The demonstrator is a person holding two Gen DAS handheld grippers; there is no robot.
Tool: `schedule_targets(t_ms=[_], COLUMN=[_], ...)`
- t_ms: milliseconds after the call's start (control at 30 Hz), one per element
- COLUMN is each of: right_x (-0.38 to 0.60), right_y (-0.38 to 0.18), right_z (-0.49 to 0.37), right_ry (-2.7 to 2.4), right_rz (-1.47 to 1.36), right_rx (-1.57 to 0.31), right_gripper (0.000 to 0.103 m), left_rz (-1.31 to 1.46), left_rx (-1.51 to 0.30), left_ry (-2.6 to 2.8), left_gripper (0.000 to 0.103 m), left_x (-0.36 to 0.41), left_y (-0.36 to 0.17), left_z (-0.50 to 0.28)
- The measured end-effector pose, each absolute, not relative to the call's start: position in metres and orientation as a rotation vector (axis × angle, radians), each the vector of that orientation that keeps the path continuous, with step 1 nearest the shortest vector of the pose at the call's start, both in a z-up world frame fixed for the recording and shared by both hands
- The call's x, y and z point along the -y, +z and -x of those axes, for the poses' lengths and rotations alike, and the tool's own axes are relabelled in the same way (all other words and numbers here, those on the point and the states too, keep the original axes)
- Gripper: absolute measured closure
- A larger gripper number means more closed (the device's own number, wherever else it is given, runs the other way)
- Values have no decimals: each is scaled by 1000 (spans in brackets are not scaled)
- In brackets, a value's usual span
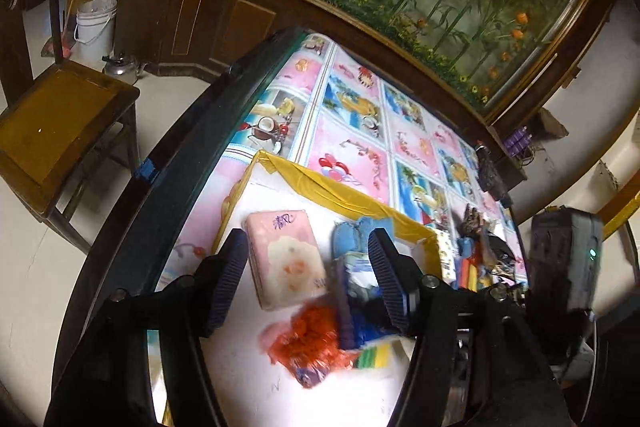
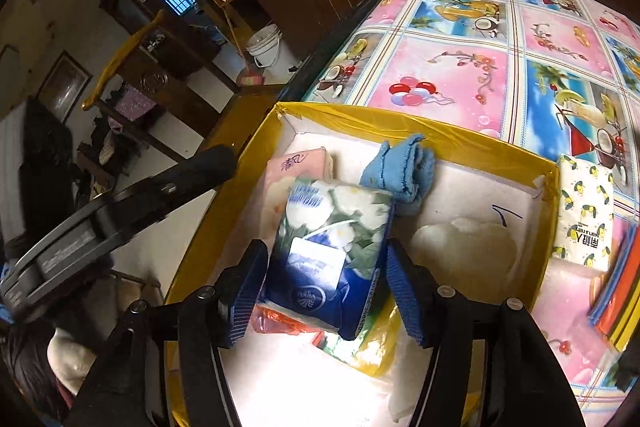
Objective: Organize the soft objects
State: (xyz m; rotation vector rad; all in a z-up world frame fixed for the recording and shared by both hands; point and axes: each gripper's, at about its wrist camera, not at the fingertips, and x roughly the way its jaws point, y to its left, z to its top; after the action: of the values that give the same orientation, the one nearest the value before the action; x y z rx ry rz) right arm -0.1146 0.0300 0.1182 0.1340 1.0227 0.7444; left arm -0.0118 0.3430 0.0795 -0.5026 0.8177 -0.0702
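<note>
A white box with yellow-taped rim (image 1: pixel 320 183) (image 2: pixel 460 139) sits on the patterned table. In it lie a pink tissue pack (image 1: pixel 286 259) (image 2: pixel 296 167), a blue cloth (image 1: pixel 352 231) (image 2: pixel 400 167), an orange mesh bag (image 1: pixel 312 343) and a striped sponge (image 1: pixel 374 357). My right gripper (image 2: pixel 326 287) is shut on a blue floral tissue pack (image 2: pixel 332 251) (image 1: pixel 356 291) and holds it over the box. My left gripper (image 1: pixel 308 279) is open and empty above the pink pack.
A lemon-print tissue pack (image 2: pixel 586 215) and coloured cloths (image 2: pixel 616 287) lie on the table right of the box. A wooden chair (image 1: pixel 60 131) stands left of the table. A white bucket (image 1: pixel 96 27) stands on the floor. A cabinet runs behind the table.
</note>
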Motion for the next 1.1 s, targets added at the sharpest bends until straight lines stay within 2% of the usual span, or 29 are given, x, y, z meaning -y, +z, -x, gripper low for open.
schedule_targets(t_ms=[300, 467, 533, 600, 867, 1100], right_x=[35, 122, 164, 206, 341, 381], right_y=[148, 159, 160, 158, 124, 102], right_z=[148, 182, 194, 208, 239, 242], right_ry=[715, 628, 574, 513, 313, 290], right_rz=[-154, -201, -224, -239, -419, -502], right_rx=[-887, -788, -750, -722, -725, -746], right_gripper=[33, 28, 22, 19, 18, 18], left_rz=[513, 477, 461, 455, 386, 301], left_rx=[-776, -784, -793, -807, -896, -960], left_ry=[-122, -195, -229, -269, -383, -382], left_gripper=[39, 39, 39, 39, 39, 39], left_x=[-310, -262, -241, -217, -132, -90], left_y=[97, 100, 99, 95, 79, 66], left_z=[57, 77, 84, 89, 94, 92])
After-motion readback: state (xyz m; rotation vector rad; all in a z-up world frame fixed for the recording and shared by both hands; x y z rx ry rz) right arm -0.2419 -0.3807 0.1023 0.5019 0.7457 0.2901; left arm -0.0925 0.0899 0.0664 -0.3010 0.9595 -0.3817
